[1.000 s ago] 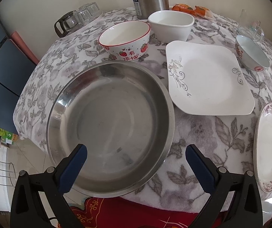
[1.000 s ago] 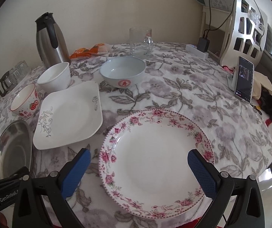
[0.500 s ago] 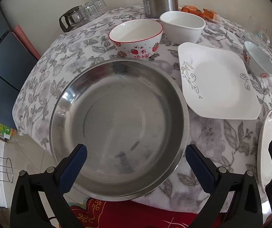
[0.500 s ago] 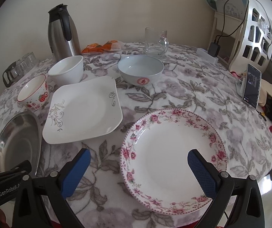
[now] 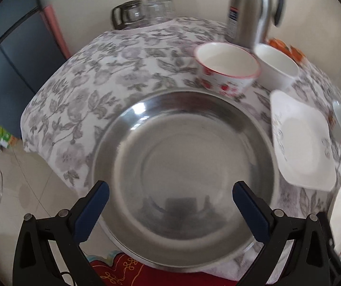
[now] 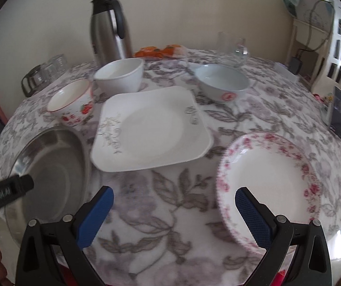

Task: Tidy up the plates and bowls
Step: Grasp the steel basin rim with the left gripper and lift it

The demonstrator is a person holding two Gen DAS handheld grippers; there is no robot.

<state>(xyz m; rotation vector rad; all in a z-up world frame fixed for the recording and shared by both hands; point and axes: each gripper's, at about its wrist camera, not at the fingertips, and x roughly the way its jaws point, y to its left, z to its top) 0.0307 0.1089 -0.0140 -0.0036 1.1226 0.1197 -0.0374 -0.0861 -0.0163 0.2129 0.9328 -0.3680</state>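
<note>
A large steel basin (image 5: pixel 184 166) sits at the table's near left edge; it also shows in the right wrist view (image 6: pixel 49 178). My left gripper (image 5: pixel 170 205) is open and empty, hovering over the basin's near side. My right gripper (image 6: pixel 173 209) is open and empty above bare tablecloth, between the basin and a round pink-flowered plate (image 6: pixel 273 186). A square white plate (image 6: pixel 151 126) lies mid-table. Behind it stand a strawberry bowl (image 6: pixel 71 102), a plain white bowl (image 6: pixel 119 74) and a pale blue bowl (image 6: pixel 223 81).
A steel thermos jug (image 6: pixel 109 28) stands at the back with orange snack packets (image 6: pixel 161 50) and a glass mug (image 6: pixel 236 50). Upturned glasses (image 5: pixel 144 12) sit at the far left. A phone (image 6: pixel 338 112) stands at the right edge. The floor drops off left of the table.
Both grippers swung to the left. The basin now fills the left view's centre, and the flowered plate has slid to the right of the right gripper. Both stay open.
</note>
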